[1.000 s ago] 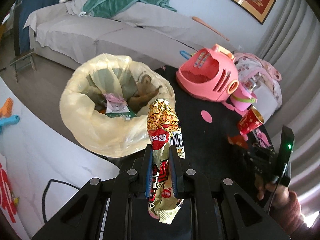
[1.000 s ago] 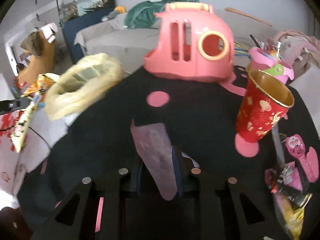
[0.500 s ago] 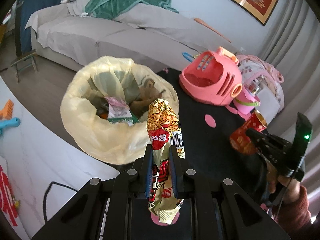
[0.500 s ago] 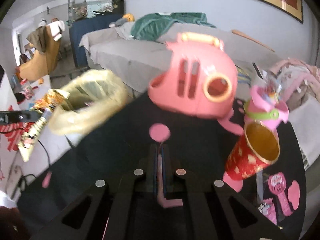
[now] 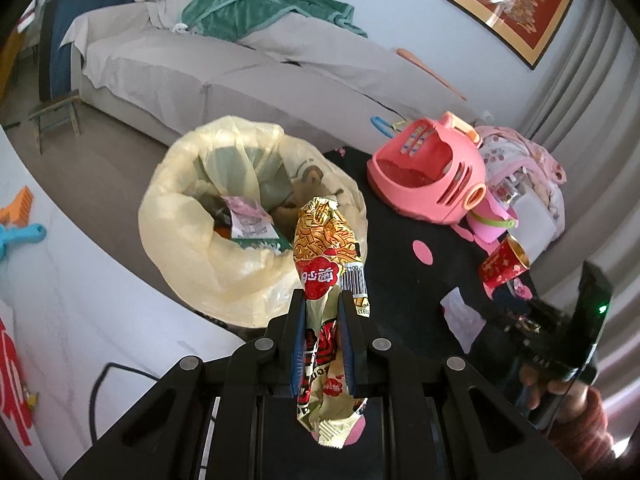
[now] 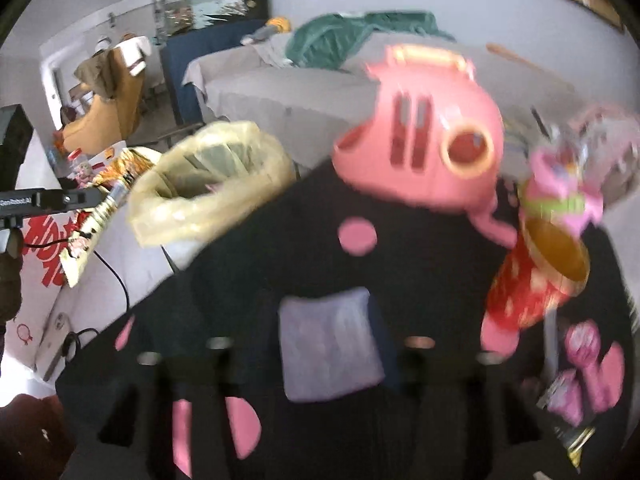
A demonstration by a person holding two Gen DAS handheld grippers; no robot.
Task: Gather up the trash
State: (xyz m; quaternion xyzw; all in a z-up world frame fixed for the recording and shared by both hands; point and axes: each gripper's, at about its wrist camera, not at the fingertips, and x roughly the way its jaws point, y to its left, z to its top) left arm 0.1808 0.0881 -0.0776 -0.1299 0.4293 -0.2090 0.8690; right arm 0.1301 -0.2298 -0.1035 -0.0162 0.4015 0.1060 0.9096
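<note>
My left gripper [image 5: 323,304] is shut on a crumpled noodle snack wrapper [image 5: 326,248], held upright just in front of the open yellow trash bag [image 5: 188,240], which holds other rubbish. In the blurred right wrist view the right gripper [image 6: 328,320] has its jaws opening. A pale lilac scrap of paper [image 6: 328,360] shows flat between them, with no pad pressing on it. The left wrist view shows that scrap [image 5: 460,312] on the black table [image 5: 400,288], just ahead of the right gripper [image 5: 516,324], which a hand holds.
A pink toy basket [image 5: 428,176] and a red paper cup [image 5: 502,266] stand at the back right of the table, with pink toys and wrappers [image 6: 580,360] nearby. Pink dots mark the tabletop. A grey sofa [image 5: 200,72] lies beyond, and a white surface [image 5: 60,280] to the left.
The right jaws, pinched on the lilac scrap half a second ago, have spread and the scrap now shows flat between them. The left gripper still holds the wrapper by the bag.
</note>
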